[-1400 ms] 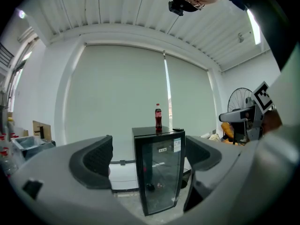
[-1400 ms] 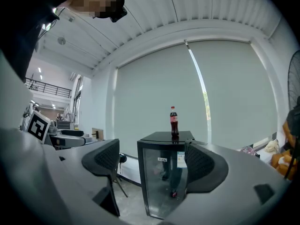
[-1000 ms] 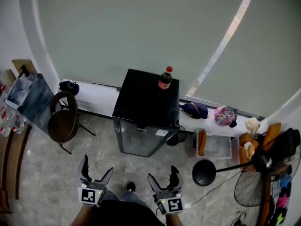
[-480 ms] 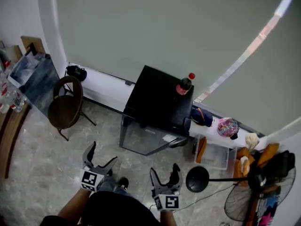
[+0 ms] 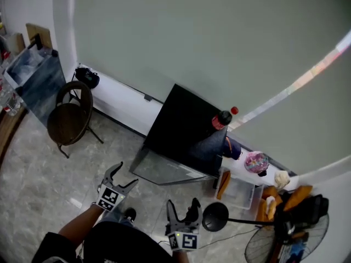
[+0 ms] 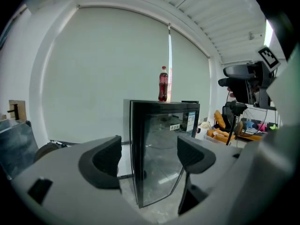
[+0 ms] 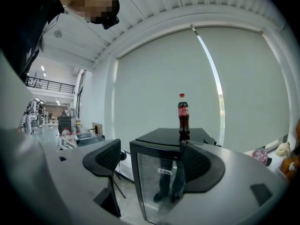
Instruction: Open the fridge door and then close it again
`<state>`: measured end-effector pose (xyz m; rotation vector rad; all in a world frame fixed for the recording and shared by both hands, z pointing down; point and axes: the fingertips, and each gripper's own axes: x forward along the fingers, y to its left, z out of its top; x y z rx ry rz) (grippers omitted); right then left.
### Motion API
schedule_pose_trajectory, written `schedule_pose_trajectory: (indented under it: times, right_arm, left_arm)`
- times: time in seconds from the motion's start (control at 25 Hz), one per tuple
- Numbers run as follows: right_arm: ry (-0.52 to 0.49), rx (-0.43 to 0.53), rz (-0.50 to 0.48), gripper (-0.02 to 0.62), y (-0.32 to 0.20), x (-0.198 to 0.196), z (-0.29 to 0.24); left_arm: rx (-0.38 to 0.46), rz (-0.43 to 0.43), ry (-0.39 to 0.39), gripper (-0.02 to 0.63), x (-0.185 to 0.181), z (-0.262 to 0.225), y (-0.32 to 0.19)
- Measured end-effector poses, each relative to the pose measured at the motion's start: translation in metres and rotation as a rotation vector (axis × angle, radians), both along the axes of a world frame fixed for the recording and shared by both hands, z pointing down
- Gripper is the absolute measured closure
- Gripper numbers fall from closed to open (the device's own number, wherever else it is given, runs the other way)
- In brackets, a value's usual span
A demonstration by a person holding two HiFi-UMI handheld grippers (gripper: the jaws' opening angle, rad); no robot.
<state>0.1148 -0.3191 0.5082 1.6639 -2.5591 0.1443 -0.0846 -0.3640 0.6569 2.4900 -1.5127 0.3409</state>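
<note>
One small black fridge (image 5: 184,133) on the tiled floor (image 5: 38,174), backed against a white ledge (image 5: 118,95) under a wide pale blind. One glass door (image 5: 164,171), shut. One cola bottle (image 5: 222,119) with a red cap, upright on the fridge top near its right rear corner.

Two grippers, both held in the air short of the fridge, touching nothing. On the left gripper (image 5: 122,175), jaws fairly wide apart and just been closing, with only air between them; beyond the gap, in its own view, the fridge's near front corner. On the right gripper (image 5: 182,210), jaws wide apart and empty, facing the glass door, with a reflection of two legs in the glass.

Left of the fridge, one round brown chair (image 5: 68,122) and, on the ledge behind it, one small dark object (image 5: 88,76). Right of the fridge, one pink bundle (image 5: 255,162) on the ledge, one clear bin (image 5: 241,186) on the floor below, and one fan (image 5: 269,248) at the lower right.
</note>
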Motion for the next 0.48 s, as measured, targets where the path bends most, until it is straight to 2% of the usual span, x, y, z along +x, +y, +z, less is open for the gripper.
schedule_pose_trajectory:
  times: [0.2,0.4,0.48]
  right_arm:
    - [0.017,-0.012,-0.005,0.193,-0.006,-0.01,0.006]
    - [0.018,-0.026,-0.006,0.196,-0.01,-0.02,0.007]
    - [0.026,-0.044,-0.002,0.199,-0.012,-0.019,0.01]
  left_arm:
    - [-0.048,0.044,0.003,0.255,0.009,0.035,-0.029]
    - [-0.101,0.053,-0.007,0.331,0.004,0.068,-0.062]
    - [-0.131,0.062,-0.021,0.336,0.006,0.084,-0.076]
